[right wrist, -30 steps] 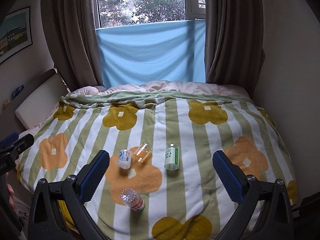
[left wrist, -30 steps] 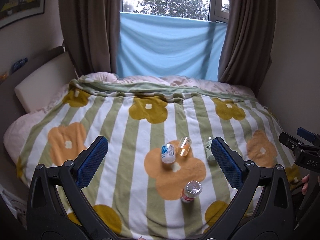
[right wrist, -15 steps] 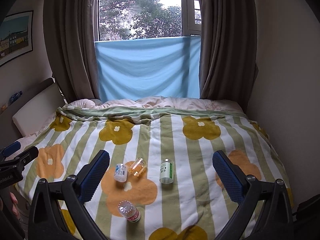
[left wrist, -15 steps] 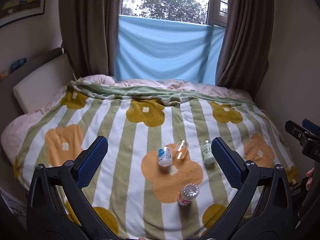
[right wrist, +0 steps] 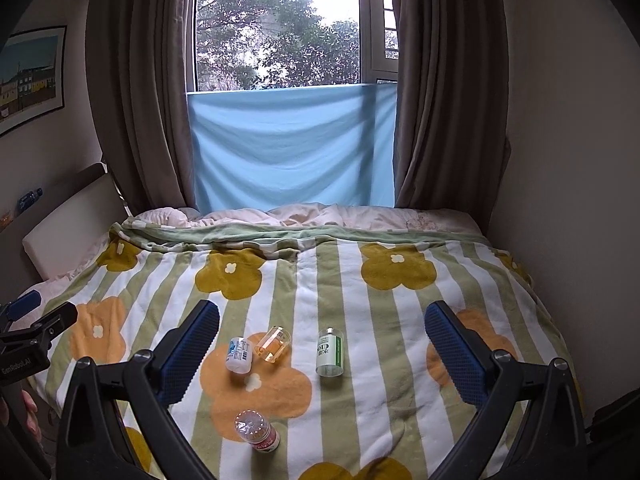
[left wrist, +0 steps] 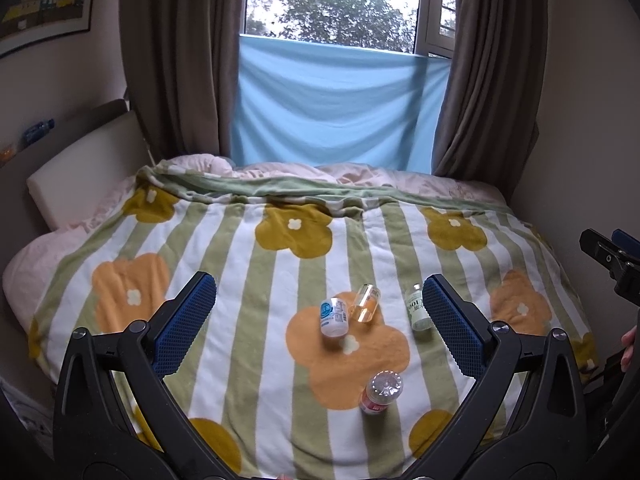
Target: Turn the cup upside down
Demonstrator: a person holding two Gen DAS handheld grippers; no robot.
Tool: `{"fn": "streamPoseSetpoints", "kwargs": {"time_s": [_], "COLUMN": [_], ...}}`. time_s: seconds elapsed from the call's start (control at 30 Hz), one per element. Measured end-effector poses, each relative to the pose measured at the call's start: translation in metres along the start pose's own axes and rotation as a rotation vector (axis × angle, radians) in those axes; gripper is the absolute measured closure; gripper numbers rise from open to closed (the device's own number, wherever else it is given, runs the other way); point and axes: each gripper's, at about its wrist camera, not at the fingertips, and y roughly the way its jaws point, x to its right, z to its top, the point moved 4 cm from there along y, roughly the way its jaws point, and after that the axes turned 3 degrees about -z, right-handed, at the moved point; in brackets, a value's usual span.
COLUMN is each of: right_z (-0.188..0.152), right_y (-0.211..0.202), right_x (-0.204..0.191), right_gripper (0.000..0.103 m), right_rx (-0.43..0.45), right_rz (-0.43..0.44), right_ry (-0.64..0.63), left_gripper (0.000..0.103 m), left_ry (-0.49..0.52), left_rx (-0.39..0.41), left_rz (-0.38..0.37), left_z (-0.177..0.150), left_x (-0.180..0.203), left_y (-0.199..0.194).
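A small clear amber-tinted cup (left wrist: 364, 303) (right wrist: 273, 345) lies on its side on the flowered blanket, in the middle of the bed. My left gripper (left wrist: 316, 316) hangs open well short of it, nothing between its blue pads (left wrist: 185, 322). My right gripper (right wrist: 322, 346) is likewise open and empty, held back above the near end of the bed. In the left wrist view the right gripper's body shows at the right edge (left wrist: 612, 258); the left one shows at the left edge of the right wrist view (right wrist: 28, 332).
Three bottles lie around the cup: a blue-labelled one (left wrist: 333, 317) (right wrist: 239, 355), a green-labelled one (left wrist: 417, 312) (right wrist: 330, 352), and a red-labelled one (left wrist: 380, 393) (right wrist: 256, 431) nearer me. Walls close both sides; headboard (left wrist: 80, 164) at left, curtains and window behind.
Both grippers have drawn back and tilted up: the bottles and cup sit lower and smaller in view, and more window shows. Nothing on the bed has moved.
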Motion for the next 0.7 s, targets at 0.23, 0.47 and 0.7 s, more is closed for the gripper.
{"fn": "streamPoseSetpoints", "kwargs": {"time_s": [0.23,0.47,0.7], "right_z": [0.0018,0.0056,0.0081], "right_y": [-0.0012,-0.0021,-0.0033], "right_x": [-0.0003,0.0002,0.0], "right_gripper": [0.0,0.0,0.0], "right_rx": [0.009,0.021,0.028], "right_rz": [-0.005,-0.004,-0.004], "right_ry": [0.001,0.001,0.001], "left_gripper": [0.0,0.0,0.0], "left_ry": [-0.003,-0.006,-0.01], "left_rx": [0.004,0.015,0.028], "left_rz": [0.003,-0.004,-0.006], "left_z": [0.0008,0.0019,0.0038], "left_x": [-0.0041,-0.0061,-0.0092], "left_y": [-0.0007,-0.0031,-0.0052]}}
